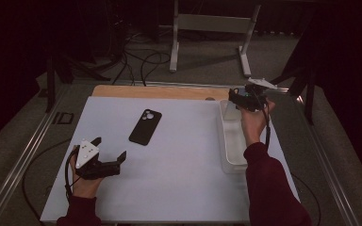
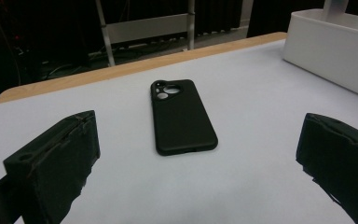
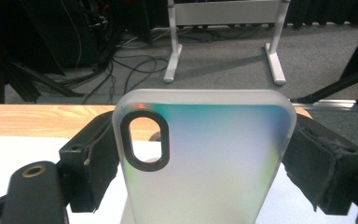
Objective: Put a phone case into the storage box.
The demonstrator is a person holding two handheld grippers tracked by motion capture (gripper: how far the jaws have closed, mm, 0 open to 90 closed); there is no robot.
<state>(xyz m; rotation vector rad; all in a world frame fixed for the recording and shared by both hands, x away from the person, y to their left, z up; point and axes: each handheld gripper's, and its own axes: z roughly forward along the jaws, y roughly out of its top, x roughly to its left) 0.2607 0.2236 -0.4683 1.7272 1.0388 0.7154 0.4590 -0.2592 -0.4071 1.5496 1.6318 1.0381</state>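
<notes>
Translucent phone case [image 3: 205, 158], frosted with a shimmer of green and blue, is up in your right tongs [image 1: 244, 99], clamped by its two long edges with the jaws pressed in on either side. In the high view you're holding it above the far end of the white bin [image 1: 231, 150], off the desk [image 1: 179, 165], camera cutout [image 3: 144, 140] at the upper left in the right gripper view.

Over on the other side, your left tongs [image 1: 109, 149] rest low near the front-left of the desk, jaws spread wide, nothing between them. And look what they're aimed at: the black phone [image 2: 182, 116], lying flat, lens cluster at its far end, sitting well apart from the bin.

So the step in hand looks like a carry: the case is lifted out over the bin and headed, I'd judge, for that phone. Next move calls for you to swing the right tongs across toward the middle of the desk and bring the case down level, with its cutout lined up over the lenses. Your left tongs are well placed to steady the phone by its long edges so it doesn't skate on that smooth surface. Keep the grip firm; that thin shell may flex.
</notes>
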